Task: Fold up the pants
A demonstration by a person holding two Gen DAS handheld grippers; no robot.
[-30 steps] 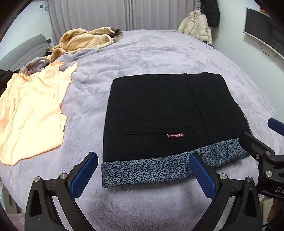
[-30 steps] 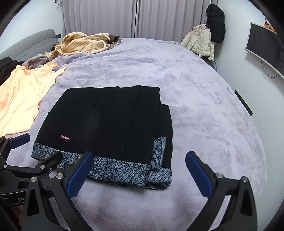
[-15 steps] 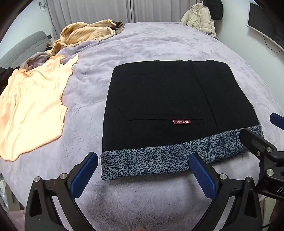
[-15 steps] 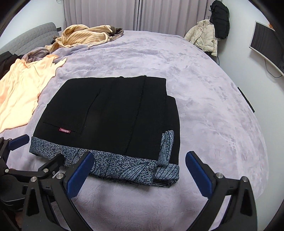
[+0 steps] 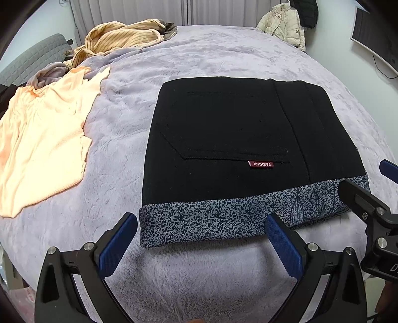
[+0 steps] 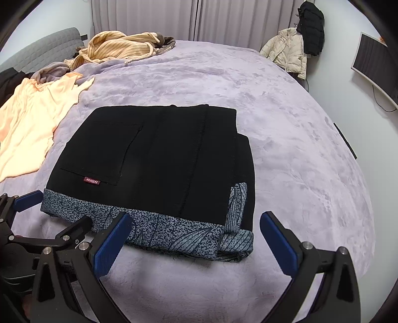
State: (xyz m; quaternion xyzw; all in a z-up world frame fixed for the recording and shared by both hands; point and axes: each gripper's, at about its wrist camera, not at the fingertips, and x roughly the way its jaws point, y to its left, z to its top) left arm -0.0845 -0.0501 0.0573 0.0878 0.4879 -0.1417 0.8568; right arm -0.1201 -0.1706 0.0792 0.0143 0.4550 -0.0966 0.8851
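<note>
Moved: both cams closer to the folded black pants w/ speckled blue-grey lining band [image 5: 238, 139] than 1 s ago; bundle itself same shape, same spot.
Meaning: fold looks done, prob. just final check or tidy; band edge nearest grippers a bit uneven at the pants' right corner [image 6: 236, 238].
Left gripper [image 5: 199, 241]: blue pads spread wide, nothing held, hovering just short of the band.
Right gripper [image 6: 194, 241]: also wide, empty, near the pants' right corner.
Pants: flat on lilac plush bedspread [image 6: 286, 119], red tag [image 5: 260, 164] up.
Left of pants: peach thin top [image 5: 42, 139], apart.
Beyond pants: tan ribbed garment [image 5: 124, 37], far edge.
Room: pale curtains [image 6: 199, 17] behind; cream puffer jacket [image 6: 288, 49] and dark wall screen [image 6: 373, 64] to the pants' right.
</note>
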